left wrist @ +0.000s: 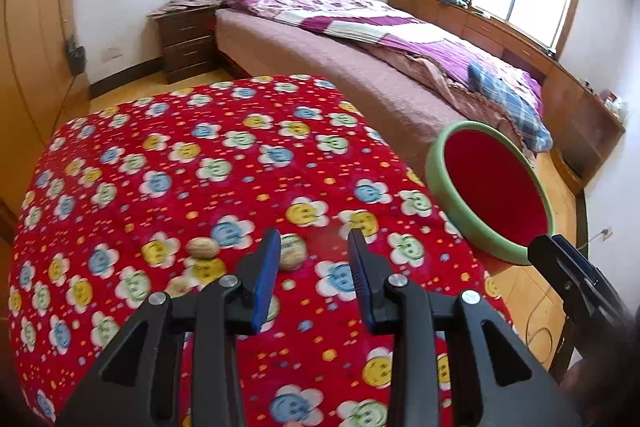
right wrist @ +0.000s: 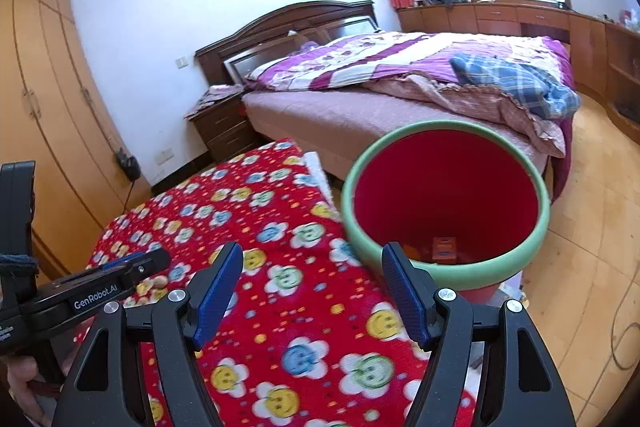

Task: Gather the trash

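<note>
Two walnuts [left wrist: 203,247] [left wrist: 293,251] lie on the table under a red flowered cloth [left wrist: 160,147], with a third, half-hidden nut [left wrist: 178,285] closer in. My left gripper [left wrist: 314,235] hovers just over them, open, its blue pads bare. A red trash bin with a green rim [left wrist: 442,183] stands off the table's right edge. In the right wrist view the bin [right wrist: 349,215] holds an orange packet [right wrist: 444,249]. My right gripper [right wrist: 313,247] hangs open and empty over the table corner beside the bin. The left gripper [right wrist: 132,267] shows at the left, above the walnuts [right wrist: 160,281].
A bed [left wrist: 360,83] with purple bedding runs behind the table and bin. A dark nightstand [left wrist: 186,39] stands by the headboard, and wardrobe doors [right wrist: 48,115] line the left wall. Low cabinets [right wrist: 600,39] run under the window. A cable [right wrist: 624,343] lies on the wood floor.
</note>
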